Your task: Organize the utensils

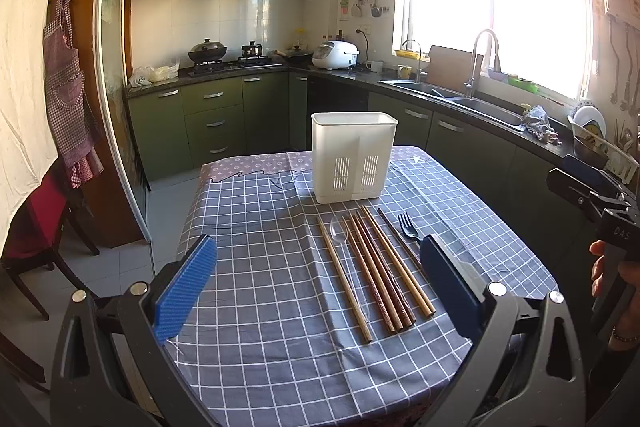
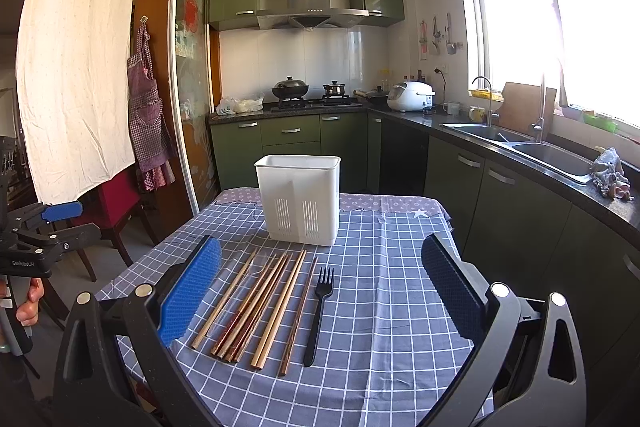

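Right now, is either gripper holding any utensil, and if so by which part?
Nothing is held. The left gripper and right gripper are both open and empty; the wooden chopsticks and black plastic fork lie on the checked tablecloth.

My left claw [image 1: 316, 279] fills the lower frame: black frame arms, round silver screws, blue ridged pads. My right claw [image 2: 320, 291] looks identical. A beaded bracelet [image 1: 624, 337] circles my wrist at lower right.
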`<act>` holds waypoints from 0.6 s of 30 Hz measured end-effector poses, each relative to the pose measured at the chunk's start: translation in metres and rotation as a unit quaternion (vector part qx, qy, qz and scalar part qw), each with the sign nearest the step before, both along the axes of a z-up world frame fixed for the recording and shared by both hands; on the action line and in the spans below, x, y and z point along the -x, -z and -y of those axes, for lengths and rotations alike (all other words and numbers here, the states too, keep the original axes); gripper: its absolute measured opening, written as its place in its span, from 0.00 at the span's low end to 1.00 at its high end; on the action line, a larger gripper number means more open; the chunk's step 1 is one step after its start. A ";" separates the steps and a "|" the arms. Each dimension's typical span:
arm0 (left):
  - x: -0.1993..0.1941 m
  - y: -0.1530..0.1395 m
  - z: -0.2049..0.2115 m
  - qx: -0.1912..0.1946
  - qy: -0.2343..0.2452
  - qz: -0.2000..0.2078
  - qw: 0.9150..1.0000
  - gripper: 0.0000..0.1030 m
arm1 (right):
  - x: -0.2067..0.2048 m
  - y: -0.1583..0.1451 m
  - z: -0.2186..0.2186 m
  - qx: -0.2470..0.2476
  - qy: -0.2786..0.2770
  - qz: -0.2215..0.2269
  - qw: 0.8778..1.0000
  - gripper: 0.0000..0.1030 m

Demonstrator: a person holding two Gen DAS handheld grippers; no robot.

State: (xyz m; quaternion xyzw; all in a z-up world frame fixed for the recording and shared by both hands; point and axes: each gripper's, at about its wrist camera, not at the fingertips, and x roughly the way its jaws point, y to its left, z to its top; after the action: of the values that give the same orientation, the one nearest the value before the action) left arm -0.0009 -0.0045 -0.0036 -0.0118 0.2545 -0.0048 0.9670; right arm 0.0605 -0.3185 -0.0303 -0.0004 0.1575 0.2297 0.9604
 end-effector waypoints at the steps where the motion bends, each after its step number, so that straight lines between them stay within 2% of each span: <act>1: -0.002 -0.003 0.002 0.000 0.000 -0.001 1.000 0.94 | 0.000 0.000 0.000 0.000 0.000 0.000 1.000 0.96; 18: -0.001 0.001 0.000 0.005 0.000 -0.005 1.000 0.94 | -0.003 0.004 -0.004 0.001 -0.003 -0.003 1.000 0.96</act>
State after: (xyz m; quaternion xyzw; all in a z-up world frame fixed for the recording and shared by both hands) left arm 0.0003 -0.0050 -0.0045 -0.0164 0.2597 -0.0060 0.9655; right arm 0.0630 -0.3142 -0.0341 -0.0014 0.1610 0.2321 0.9593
